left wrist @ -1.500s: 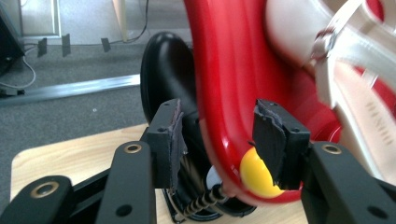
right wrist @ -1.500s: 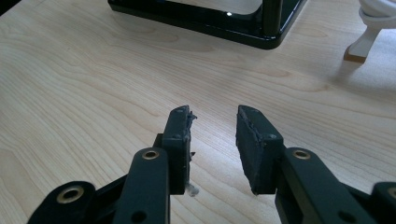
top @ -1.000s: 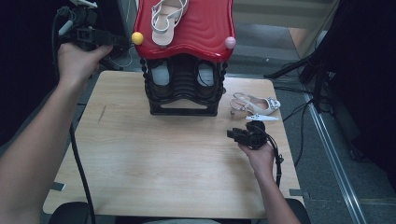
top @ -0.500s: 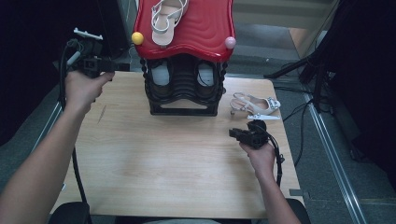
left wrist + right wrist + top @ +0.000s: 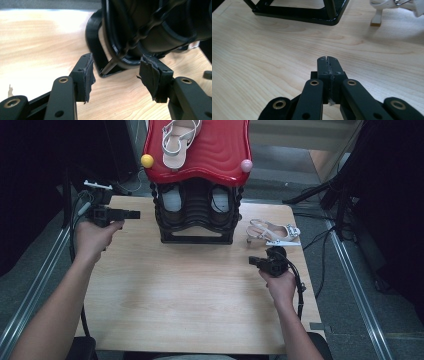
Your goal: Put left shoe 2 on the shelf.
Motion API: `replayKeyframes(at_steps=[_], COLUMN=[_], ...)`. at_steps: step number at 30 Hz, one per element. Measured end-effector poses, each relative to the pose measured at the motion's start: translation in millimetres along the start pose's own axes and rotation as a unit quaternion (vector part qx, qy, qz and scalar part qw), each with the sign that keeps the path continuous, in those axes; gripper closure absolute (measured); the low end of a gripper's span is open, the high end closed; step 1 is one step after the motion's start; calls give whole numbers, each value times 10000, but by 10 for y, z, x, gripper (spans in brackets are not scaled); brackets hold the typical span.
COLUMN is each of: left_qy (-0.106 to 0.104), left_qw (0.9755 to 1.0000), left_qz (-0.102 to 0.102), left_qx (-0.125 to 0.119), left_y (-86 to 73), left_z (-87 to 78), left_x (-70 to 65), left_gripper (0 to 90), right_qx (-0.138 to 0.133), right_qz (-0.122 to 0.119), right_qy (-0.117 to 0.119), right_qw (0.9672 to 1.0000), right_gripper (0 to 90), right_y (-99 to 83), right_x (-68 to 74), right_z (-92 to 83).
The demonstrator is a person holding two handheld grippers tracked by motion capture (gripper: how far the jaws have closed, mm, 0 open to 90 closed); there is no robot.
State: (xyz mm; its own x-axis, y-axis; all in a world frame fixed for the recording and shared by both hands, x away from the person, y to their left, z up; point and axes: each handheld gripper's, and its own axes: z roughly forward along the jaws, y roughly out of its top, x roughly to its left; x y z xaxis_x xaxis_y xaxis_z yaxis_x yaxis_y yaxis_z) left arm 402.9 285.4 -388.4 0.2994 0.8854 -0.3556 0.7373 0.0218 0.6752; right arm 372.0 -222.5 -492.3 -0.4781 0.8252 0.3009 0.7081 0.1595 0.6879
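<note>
A black shoe rack [image 5: 196, 227] with a red wavy top [image 5: 220, 145] stands at the back of the wooden table [image 5: 190, 300]. A white sandal [image 5: 179, 139] lies on the red top. Dark shoes [image 5: 172, 202] sit inside the rack. A second white heeled sandal [image 5: 272, 232] lies on the table to the rack's right. My left gripper [image 5: 132, 214] is held level just left of the rack. It is open [image 5: 115, 75], its jaws have just been opening a little, and it faces the rack's base [image 5: 96, 55] with nothing between them. My right gripper [image 5: 252, 261] hovers low near the heeled sandal [image 5: 387, 6]. Its jaws [image 5: 328, 60] have just closed and are shut on nothing.
A yellow ball [image 5: 147, 161] and a pink ball [image 5: 246, 165] cap the red top's front corners. Metal rails [image 5: 350, 270] run along the floor on both sides of the table. Cables trail from both grippers. Bare wood stretches in front of the rack.
My left hand has come down with its gripper from beside the rack's red top to a spot low by the rack's left side. The right hand has stayed in place.
</note>
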Motion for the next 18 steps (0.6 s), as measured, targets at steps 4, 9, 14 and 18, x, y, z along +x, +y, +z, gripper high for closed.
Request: replayKeyframes(at_steps=[4,9,14,18], left_qy=[-22,-48,-102,-141], left_qw=[10000,9998,9998,9997], left_qz=[-3,69,74,51], left_qx=[71,162,181,194], left_y=[-132,-275,-459,-594], left_z=[56,106,140,169], left_x=[36,81,96,92], left_gripper=[449,445,442,438], right_qx=[-30,-13,-47,-74], right_qz=[60,145,215,287], right_qy=[-11,-17,-75,-93], right_qw=[10000,9999,9997,9995], right_gripper=[900,900,900,900], right_y=[21,32,111,157], right_x=[-27,-56,-95,-139], right_z=[18,53,57,44])
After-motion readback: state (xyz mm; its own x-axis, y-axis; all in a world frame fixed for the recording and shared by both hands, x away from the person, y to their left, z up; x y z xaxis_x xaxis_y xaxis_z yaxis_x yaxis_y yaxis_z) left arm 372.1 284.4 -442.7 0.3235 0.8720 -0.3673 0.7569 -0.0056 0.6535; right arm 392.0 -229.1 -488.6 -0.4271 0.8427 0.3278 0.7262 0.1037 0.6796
